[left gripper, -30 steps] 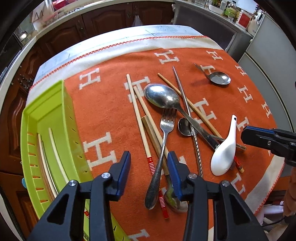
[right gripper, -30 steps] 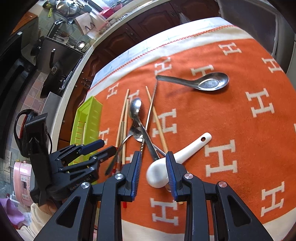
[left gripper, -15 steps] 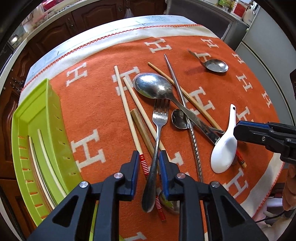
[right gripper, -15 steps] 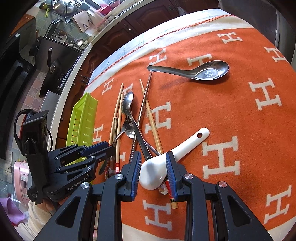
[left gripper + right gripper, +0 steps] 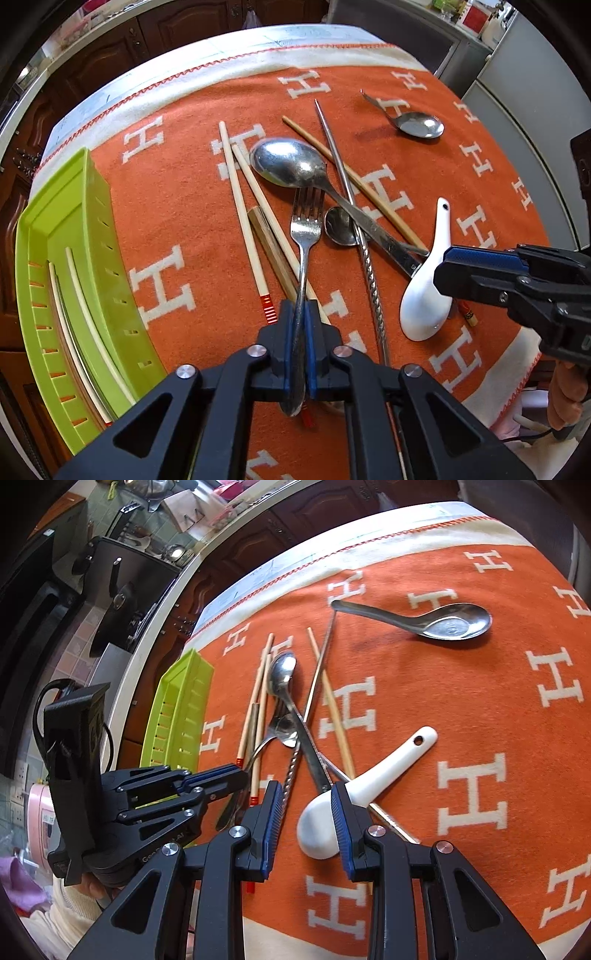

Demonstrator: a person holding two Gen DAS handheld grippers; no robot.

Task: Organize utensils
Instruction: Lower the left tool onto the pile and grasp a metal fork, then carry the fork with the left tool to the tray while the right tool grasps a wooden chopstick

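Observation:
My left gripper (image 5: 300, 317) is shut on the handle of a steel fork (image 5: 306, 225) that lies in a pile of utensils on the orange cloth. My right gripper (image 5: 306, 805) is open, its fingers on either side of the bowl of a white ceramic spoon (image 5: 373, 775), also seen in the left wrist view (image 5: 428, 288). The pile holds a large steel spoon (image 5: 291, 164), a small steel spoon (image 5: 341, 227), a twisted steel chopstick (image 5: 365, 254) and several wooden chopsticks (image 5: 243, 218). A green tray (image 5: 55, 229) at the left holds chopsticks (image 5: 81, 291).
A steel soup spoon (image 5: 443, 622) lies alone at the far right of the cloth. The cloth's white border and the table edge run along the near side (image 5: 314, 939). Dark cabinets (image 5: 110, 48) stand beyond the table. The left gripper shows in the right wrist view (image 5: 225, 775).
My left gripper has closed from wide open onto the fork handle and moved forward over the pile. My right gripper has edged closer around the white spoon's bowl.

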